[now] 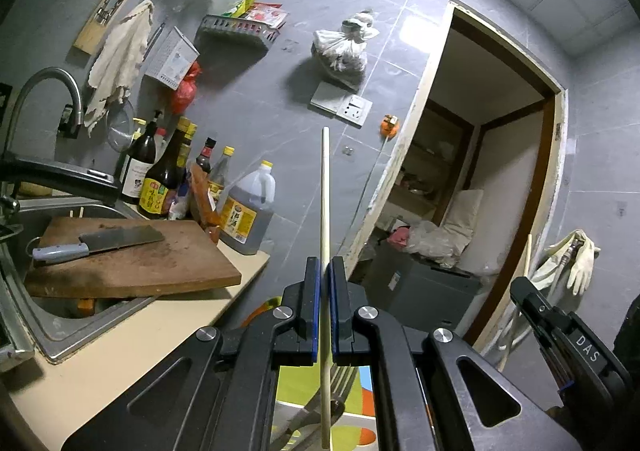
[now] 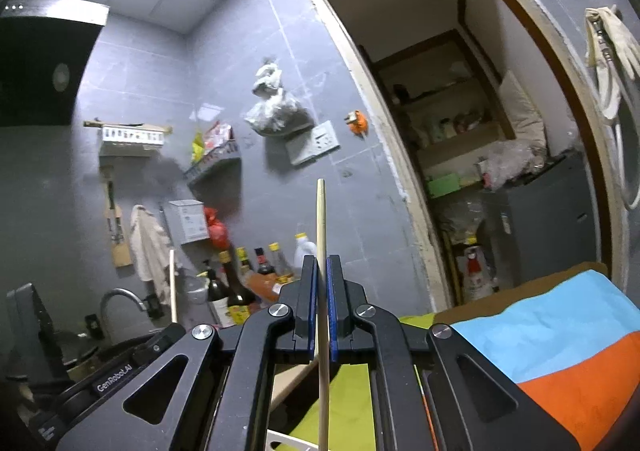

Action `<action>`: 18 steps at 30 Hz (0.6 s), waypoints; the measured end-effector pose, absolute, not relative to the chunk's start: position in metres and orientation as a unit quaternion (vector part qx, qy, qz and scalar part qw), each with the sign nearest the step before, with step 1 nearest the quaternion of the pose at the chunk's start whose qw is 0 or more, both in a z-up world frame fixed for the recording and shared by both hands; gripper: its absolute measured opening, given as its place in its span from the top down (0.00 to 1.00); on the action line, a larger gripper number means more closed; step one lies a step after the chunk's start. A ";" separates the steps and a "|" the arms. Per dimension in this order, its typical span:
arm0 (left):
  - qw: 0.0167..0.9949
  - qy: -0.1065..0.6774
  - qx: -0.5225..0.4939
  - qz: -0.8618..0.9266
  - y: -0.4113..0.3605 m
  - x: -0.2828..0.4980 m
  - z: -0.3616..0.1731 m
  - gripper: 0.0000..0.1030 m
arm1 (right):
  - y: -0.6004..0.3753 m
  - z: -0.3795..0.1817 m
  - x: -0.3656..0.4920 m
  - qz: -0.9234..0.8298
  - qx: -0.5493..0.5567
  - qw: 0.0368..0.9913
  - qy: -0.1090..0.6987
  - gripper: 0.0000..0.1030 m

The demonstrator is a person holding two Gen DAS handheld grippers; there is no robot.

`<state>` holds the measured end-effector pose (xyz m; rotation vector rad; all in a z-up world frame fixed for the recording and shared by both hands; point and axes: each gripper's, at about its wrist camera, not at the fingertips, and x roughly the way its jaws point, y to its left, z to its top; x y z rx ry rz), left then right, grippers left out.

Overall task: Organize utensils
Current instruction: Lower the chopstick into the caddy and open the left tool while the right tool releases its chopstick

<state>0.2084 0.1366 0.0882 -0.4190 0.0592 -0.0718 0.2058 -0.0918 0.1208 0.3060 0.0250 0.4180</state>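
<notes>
My left gripper [image 1: 324, 267] is shut on a pale wooden chopstick [image 1: 325, 187] that stands upright between its blue pads, its tip reaching above the fingers. My right gripper [image 2: 322, 265] is likewise shut on a second upright wooden chopstick [image 2: 321, 219]. In the left wrist view the right gripper's black body [image 1: 560, 335] shows at the lower right. In the right wrist view the left gripper's body [image 2: 132, 355] sits low on the left, with its chopstick [image 2: 173, 283] rising above it. Both grippers point level at the grey tiled wall.
A wooden cutting board [image 1: 132, 259] with a cleaver [image 1: 100, 243] lies over the sink [image 1: 36, 315] on the left, with a faucet [image 1: 44, 95] and sauce bottles [image 1: 160, 171] behind. Wall racks [image 1: 240, 31] hang above. A doorway [image 2: 480, 155] opens right. A coloured mat [image 2: 560, 347] lies below.
</notes>
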 end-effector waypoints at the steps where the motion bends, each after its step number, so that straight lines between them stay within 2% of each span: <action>1: 0.978 0.029 -0.205 -0.031 0.135 0.209 0.087 0.98 | -0.092 0.120 0.207 0.205 0.151 0.967 0.014 0.97; 18: 0.986 0.052 -0.154 -0.028 0.112 0.206 0.056 0.97 | -0.080 0.096 0.208 0.229 0.095 0.967 0.056 0.97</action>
